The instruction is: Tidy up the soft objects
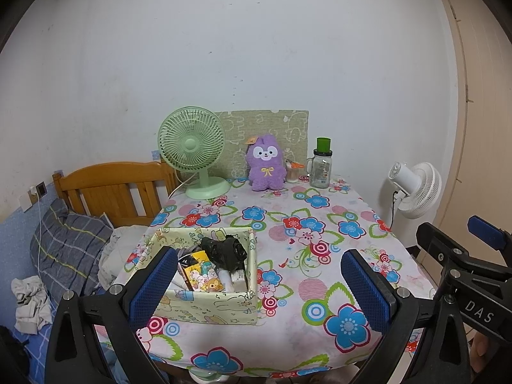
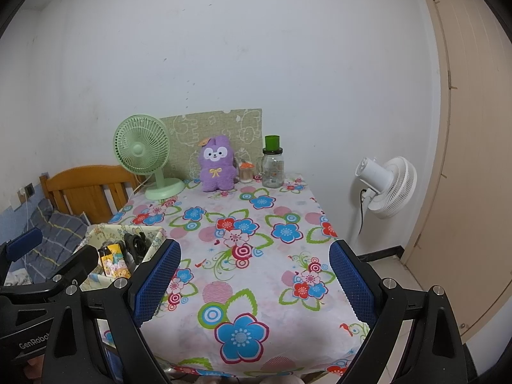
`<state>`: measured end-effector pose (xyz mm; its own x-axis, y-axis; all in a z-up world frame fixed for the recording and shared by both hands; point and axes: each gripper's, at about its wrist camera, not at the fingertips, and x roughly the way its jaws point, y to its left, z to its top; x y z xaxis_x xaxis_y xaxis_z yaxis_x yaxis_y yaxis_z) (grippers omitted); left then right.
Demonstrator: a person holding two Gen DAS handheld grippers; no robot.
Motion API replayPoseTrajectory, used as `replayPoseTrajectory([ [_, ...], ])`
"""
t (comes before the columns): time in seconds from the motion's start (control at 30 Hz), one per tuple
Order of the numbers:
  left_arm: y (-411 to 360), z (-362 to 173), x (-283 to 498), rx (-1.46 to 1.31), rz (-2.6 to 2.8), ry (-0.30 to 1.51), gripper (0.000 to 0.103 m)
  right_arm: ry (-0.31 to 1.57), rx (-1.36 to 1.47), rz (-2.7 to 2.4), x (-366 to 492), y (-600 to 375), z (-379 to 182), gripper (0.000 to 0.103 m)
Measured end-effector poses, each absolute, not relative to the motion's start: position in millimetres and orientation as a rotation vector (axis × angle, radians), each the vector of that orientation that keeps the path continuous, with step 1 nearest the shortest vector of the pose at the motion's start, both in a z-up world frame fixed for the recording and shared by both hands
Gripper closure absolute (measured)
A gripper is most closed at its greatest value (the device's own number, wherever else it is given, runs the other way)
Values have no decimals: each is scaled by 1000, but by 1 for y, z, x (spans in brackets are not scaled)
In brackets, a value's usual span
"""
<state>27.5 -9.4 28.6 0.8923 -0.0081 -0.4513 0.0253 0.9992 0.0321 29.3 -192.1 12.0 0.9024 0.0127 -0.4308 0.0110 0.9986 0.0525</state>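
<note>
A purple plush toy (image 1: 267,166) is sitting upright at the far edge of a table draped in a flowered cloth (image 1: 288,288), its back toward a patterned green board (image 1: 288,128) that is leaning on the wall. Just to the plush's left a green desk fan (image 1: 192,147) is standing; just to its right a small cup (image 1: 292,172) and a glass jar with a green lid (image 1: 321,166) are crowding in, the cup nearly touching the plush. Well in front of the plush, toward the table's near left corner, a fabric storage box (image 1: 220,307) is holding a black bundle (image 1: 224,248) and a yellow cartoon packet (image 1: 201,273).

The left gripper (image 1: 256,288) is hovering over the near side of the table, well short of the plush, its jaws spread wide and gripping nothing, with the left pad in front of the box. The right gripper (image 2: 256,283) is hanging beside it, likewise spread wide and empty, far from the plush. Beyond the table, off to the plush's right, a white pedestal fan (image 2: 388,185) is standing near a door (image 2: 473,160). A wooden headboard (image 1: 108,188) and a plaid pillow (image 1: 67,243) are lying to the plush's left.
</note>
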Motion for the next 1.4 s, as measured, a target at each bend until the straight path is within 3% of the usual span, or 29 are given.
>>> replayPoseTrajectory([
  [1.4,-2,30,27,31,-9,470,0,450,51,3,32,-189,13,7],
])
